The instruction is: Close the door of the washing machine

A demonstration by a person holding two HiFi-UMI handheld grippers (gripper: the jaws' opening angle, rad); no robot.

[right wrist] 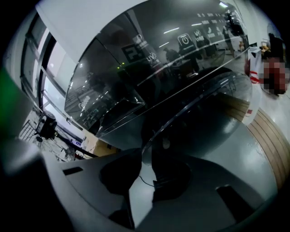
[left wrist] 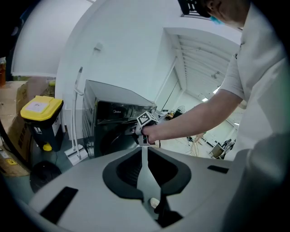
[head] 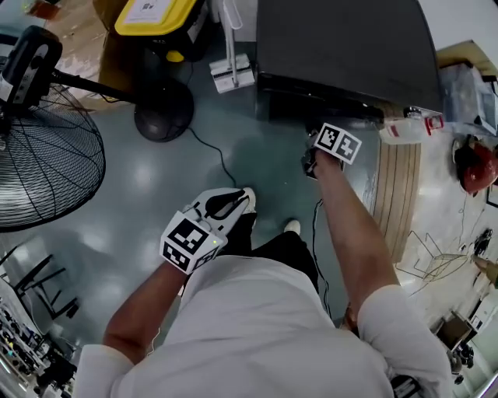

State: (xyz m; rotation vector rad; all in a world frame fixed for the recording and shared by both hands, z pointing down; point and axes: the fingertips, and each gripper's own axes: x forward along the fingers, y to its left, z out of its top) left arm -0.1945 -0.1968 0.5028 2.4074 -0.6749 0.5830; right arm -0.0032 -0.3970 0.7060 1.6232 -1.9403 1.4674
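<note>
The black washing machine (head: 342,47) stands at the top of the head view, and its front also shows in the left gripper view (left wrist: 113,122). Its round glass door (right wrist: 195,104) fills the right gripper view, standing a little off the machine's front. The door's rim (right wrist: 199,102) runs down into the jaws of my right gripper (right wrist: 146,152), which is shut on it. From above, that right gripper (head: 311,162) sits against the machine's front. My left gripper (head: 245,196) hangs over the floor away from the machine, shut and holding nothing, and looks toward the machine (left wrist: 144,147).
A standing fan (head: 47,155) and its round base (head: 163,109) are at the left. A yellow-lidded bin (head: 156,19) stands beside the machine. A thin cable (head: 214,151) trails over the grey floor. Wooden boards (head: 397,194) and a red helmet (head: 476,165) lie at the right.
</note>
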